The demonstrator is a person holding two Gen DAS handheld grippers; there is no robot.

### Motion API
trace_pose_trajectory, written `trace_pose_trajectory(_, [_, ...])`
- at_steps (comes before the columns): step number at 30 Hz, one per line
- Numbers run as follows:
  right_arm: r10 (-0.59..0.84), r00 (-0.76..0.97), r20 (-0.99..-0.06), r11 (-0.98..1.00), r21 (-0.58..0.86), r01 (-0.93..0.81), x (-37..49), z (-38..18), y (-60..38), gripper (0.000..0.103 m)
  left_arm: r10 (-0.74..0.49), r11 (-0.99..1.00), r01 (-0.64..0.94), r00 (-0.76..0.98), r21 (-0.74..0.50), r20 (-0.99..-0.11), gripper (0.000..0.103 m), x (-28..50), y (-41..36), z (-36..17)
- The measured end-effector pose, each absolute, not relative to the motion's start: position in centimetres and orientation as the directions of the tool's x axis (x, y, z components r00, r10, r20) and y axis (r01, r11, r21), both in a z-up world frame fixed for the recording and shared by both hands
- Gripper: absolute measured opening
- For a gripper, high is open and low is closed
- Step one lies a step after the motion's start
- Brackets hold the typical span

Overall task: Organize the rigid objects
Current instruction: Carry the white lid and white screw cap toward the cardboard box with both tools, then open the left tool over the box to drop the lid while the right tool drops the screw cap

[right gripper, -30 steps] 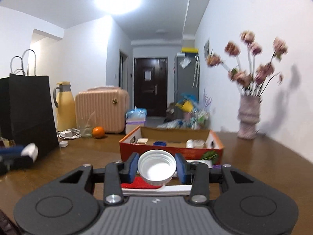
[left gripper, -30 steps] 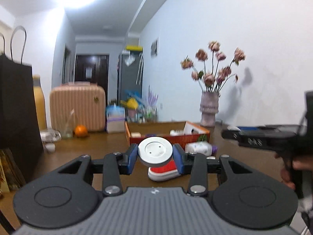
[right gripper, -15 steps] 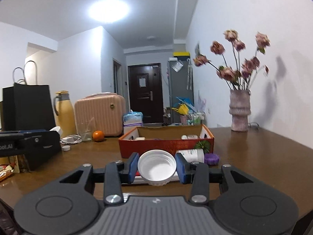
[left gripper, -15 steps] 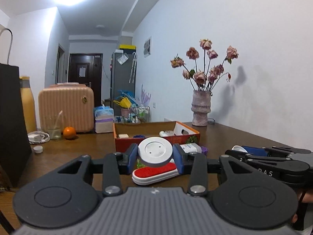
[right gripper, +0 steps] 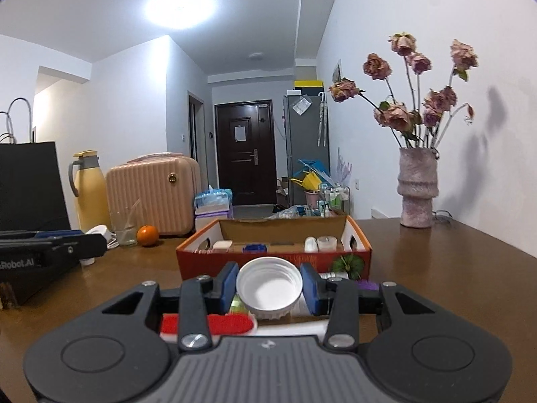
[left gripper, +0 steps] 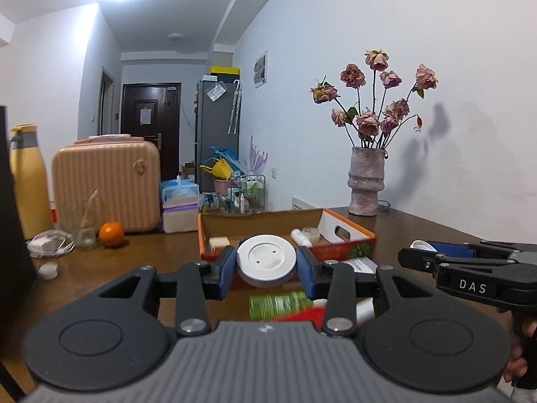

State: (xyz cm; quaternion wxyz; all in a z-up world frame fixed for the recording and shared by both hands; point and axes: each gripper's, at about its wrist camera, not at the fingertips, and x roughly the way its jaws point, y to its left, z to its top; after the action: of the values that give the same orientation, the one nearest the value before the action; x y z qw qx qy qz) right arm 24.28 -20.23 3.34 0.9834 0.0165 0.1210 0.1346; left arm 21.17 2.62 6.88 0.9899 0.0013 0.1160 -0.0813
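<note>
My left gripper (left gripper: 266,266) is shut on a white round jar (left gripper: 266,262), held above the table in front of the orange cardboard box (left gripper: 362,235). My right gripper (right gripper: 268,288) is shut on a white screw lid (right gripper: 268,287), its hollow side facing the camera, also held in front of the box (right gripper: 268,260). The box holds several small items. On the table below lie a green bottle (left gripper: 278,305) and a red-and-white object (right gripper: 208,324). The right gripper also shows at the right of the left wrist view (left gripper: 416,252).
A vase of dried roses (right gripper: 416,191) stands at the back right. A pink suitcase (left gripper: 105,184), yellow flask (left gripper: 27,181), glass (left gripper: 82,225), orange (left gripper: 111,234) and black paper bag (right gripper: 30,184) stand at the left. A small white cap (left gripper: 48,270) lies on the table.
Both grippers have moved closer to the box and a little higher, each still holding its piece. The green bottle has come into view below the left gripper.
</note>
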Motion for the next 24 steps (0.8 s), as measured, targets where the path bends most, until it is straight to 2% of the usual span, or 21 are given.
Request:
trace_pose_trajectory(3, [0.294, 0.925, -0.241, 0.956, 0.061, -0.288, 28.4, 4.4, -20.0, 0.040, -0.196, 0.981, 0.188, 0.943, -0.053, -0.268, 0.040, 25.7, 3.1, 7.3])
trace_pose_trajectory(7, [0.329, 0.897, -0.296, 0.944, 0.126, -0.305, 35.2, 5.0, -20.3, 0.040, -0.214, 0.977, 0.207, 0.917, -0.057, -0.336, 0.040, 32.2, 3.3, 7.1])
trace_pose_trajectory(11, [0.347, 0.870, -0.350, 0.938, 0.108, -0.330, 42.2, 5.7, -19.5, 0.040, -0.232, 0.972, 0.223, 0.875, -0.071, -0.425, 0.040, 39.8, 3.6, 7.4])
trace_pose_trajectory(15, [0.389, 0.775, -0.498, 0.915, 0.114, -0.387, 50.8, 5.1, -18.0, 0.040, -0.230, 0.970, 0.235, 0.820, -0.059, -0.524, 0.040, 47.8, 3.7, 6.4])
trace_pose_trajectory(20, [0.361, 0.669, -0.649, 0.922, 0.139, -0.362, 60.5, 3.0, -16.7, 0.040, -0.212, 0.970, 0.228, 0.649, -0.079, -0.730, 0.040, 55.8, 3.7, 3.1])
trace_pose_trajectory(23, [0.323, 0.599, -0.733, 0.925, 0.113, -0.362, 64.6, 1.3, -15.5, 0.040, -0.192, 0.974, 0.211, 0.568, -0.084, -0.800, 0.041, 59.1, 3.9, 1.4])
trace_pose_trajectory(24, [0.311, 0.584, -0.750, 0.930, 0.113, -0.350, 65.5, 0.7, -15.2, 0.041, -0.166, 0.977, 0.207, 0.581, -0.053, -0.797, 0.045, 59.5, 3.8, 1.2])
